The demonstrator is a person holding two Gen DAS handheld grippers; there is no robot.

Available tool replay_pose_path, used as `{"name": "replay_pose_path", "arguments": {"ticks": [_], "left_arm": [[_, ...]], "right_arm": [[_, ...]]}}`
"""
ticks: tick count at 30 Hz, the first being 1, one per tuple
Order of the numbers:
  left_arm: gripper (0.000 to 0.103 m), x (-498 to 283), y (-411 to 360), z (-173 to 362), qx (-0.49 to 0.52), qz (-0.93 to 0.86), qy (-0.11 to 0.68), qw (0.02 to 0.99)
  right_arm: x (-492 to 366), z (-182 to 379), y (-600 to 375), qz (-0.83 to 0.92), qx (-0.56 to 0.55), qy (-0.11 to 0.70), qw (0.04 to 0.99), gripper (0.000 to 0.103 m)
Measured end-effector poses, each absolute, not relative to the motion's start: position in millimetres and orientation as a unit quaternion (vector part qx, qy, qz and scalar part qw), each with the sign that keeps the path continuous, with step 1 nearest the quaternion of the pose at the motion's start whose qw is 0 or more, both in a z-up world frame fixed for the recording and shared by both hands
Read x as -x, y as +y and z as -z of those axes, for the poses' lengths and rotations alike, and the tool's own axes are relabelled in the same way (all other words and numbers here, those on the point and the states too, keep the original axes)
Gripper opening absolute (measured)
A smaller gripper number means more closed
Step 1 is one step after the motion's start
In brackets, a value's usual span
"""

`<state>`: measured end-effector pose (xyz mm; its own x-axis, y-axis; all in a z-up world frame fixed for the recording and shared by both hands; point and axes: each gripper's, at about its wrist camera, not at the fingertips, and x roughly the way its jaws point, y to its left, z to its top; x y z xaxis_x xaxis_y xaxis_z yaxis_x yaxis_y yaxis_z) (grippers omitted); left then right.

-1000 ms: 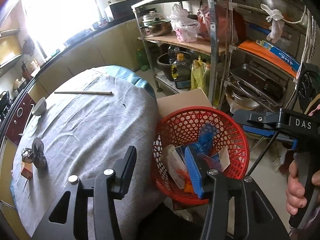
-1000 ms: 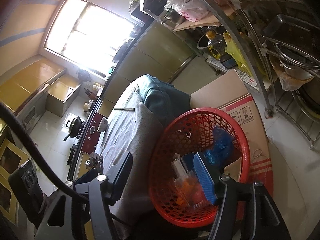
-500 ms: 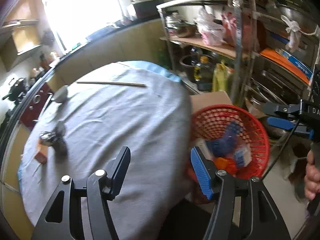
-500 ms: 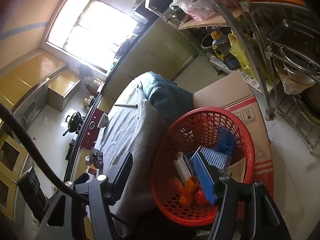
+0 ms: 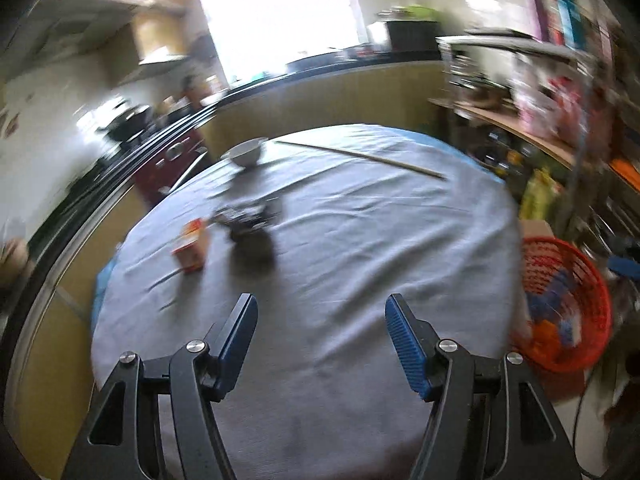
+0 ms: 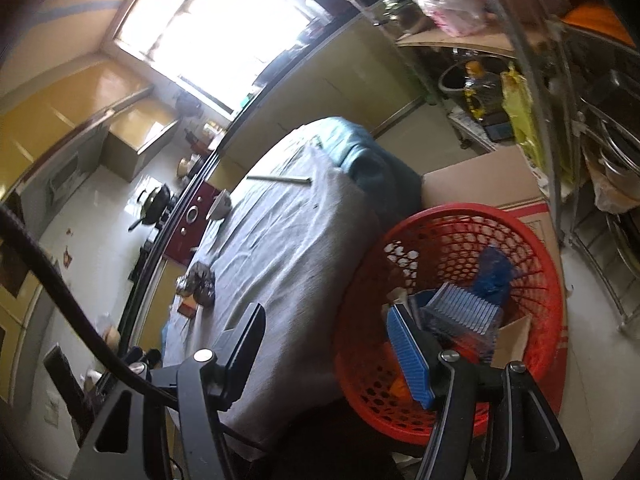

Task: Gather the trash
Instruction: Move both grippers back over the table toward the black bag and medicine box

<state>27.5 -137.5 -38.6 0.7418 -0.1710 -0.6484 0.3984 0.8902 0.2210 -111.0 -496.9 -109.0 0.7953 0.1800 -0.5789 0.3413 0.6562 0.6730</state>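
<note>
My left gripper (image 5: 320, 304) hangs over the near part of the grey-clothed round table (image 5: 360, 240); its jaws are opening and nothing is between them. Ahead of it lie a small orange carton (image 5: 192, 248) and dark crumpled wrappers (image 5: 250, 224). The red mesh basket (image 5: 568, 248) stands off the table's right edge, with trash inside. My right gripper (image 6: 326, 312) is open above the near left rim of the basket (image 6: 460, 212), holding nothing. A blue wrapper (image 6: 494, 276) and a striped pack (image 6: 460, 312) lie in the basket.
A white bowl (image 5: 246, 152) and a long thin stick (image 5: 360, 156) lie at the table's far side. The basket rests on a cardboard box (image 6: 480, 180). A metal rack (image 6: 560, 120) full of kitchenware stands to the right. A counter runs along the far wall.
My left gripper has swung left from above the basket to over the table, and its jaws have widened. My right gripper has drifted slightly and stays open over the basket.
</note>
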Motion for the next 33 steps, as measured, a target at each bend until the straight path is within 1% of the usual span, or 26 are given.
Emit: {"name": "replay_pose_path", "arguments": {"ticks": [7,11,12,13,15,21,33], "left_arm": [[0.068,-56,-71,25,-0.101,0.079,0.334,0.934],[0.068,-64,-41,21,-0.084,0.040,0.327,0.940],[0.071,-67,-33,20,-0.082,0.029,0.325,0.942],[0.078,-69,-23,20,-0.079,0.015,0.323,0.943],[0.080,-74,-10,19,-0.074,-0.004,0.319,0.945],[0.080,-89,25,29,-0.049,-0.047,0.334,0.940],[0.080,-112,44,67,-0.037,-0.052,0.377,0.924]], "right_arm": [[98,95,-471,0.029,-0.380,0.328,0.864,0.067],[90,89,-460,0.020,-0.369,0.333,0.867,0.067],[88,88,-456,0.017,-0.366,0.335,0.868,0.067],[84,86,-451,0.012,-0.361,0.338,0.869,0.067],[76,82,-442,0.004,-0.351,0.344,0.871,0.067],[44,66,-412,-0.030,-0.313,0.357,0.880,0.067],[-33,54,-333,-0.103,-0.245,0.390,0.882,0.067]]}}
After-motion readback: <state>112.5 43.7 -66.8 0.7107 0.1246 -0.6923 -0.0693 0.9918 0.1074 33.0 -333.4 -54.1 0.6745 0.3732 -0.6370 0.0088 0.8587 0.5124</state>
